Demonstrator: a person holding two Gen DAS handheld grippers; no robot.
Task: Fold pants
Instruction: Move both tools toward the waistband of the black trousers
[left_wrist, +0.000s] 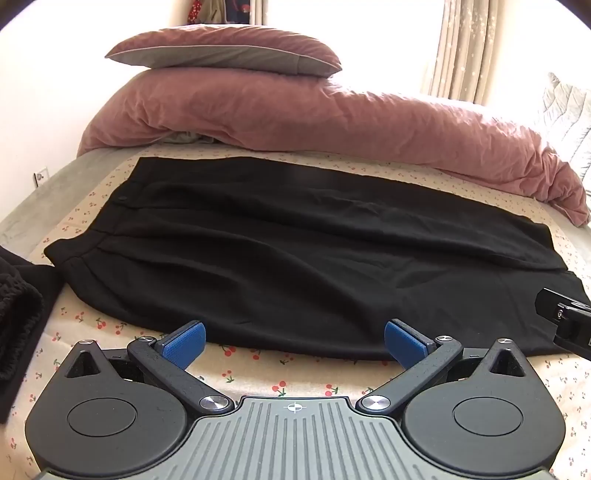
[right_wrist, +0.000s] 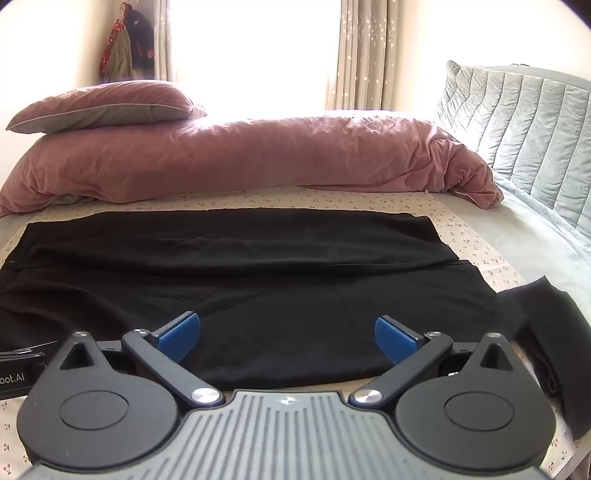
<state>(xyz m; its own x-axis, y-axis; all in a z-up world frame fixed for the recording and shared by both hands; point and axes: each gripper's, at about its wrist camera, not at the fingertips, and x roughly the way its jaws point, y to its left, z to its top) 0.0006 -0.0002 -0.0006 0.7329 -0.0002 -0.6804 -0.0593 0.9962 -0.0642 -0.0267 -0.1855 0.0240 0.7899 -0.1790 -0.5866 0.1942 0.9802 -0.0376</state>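
Note:
Black pants (left_wrist: 280, 254) lie flat across the bed, waistband at the left, leg ends at the right. They also show in the right wrist view (right_wrist: 236, 280). My left gripper (left_wrist: 294, 341) is open and empty, hovering at the near edge of the pants, blue pads apart. My right gripper (right_wrist: 287, 338) is open and empty, over the near edge of the lower legs. Part of the right gripper shows at the right edge of the left wrist view (left_wrist: 565, 317). Part of the left gripper shows at the left edge of the right wrist view (right_wrist: 22, 365).
A pink duvet (left_wrist: 332, 122) and pillow (left_wrist: 229, 48) lie behind the pants. The cherry-print sheet (left_wrist: 280, 384) covers the bed. Other dark garments lie at the left (left_wrist: 18, 302) and at the right (right_wrist: 554, 332). A grey padded headboard (right_wrist: 524, 118) stands at the right.

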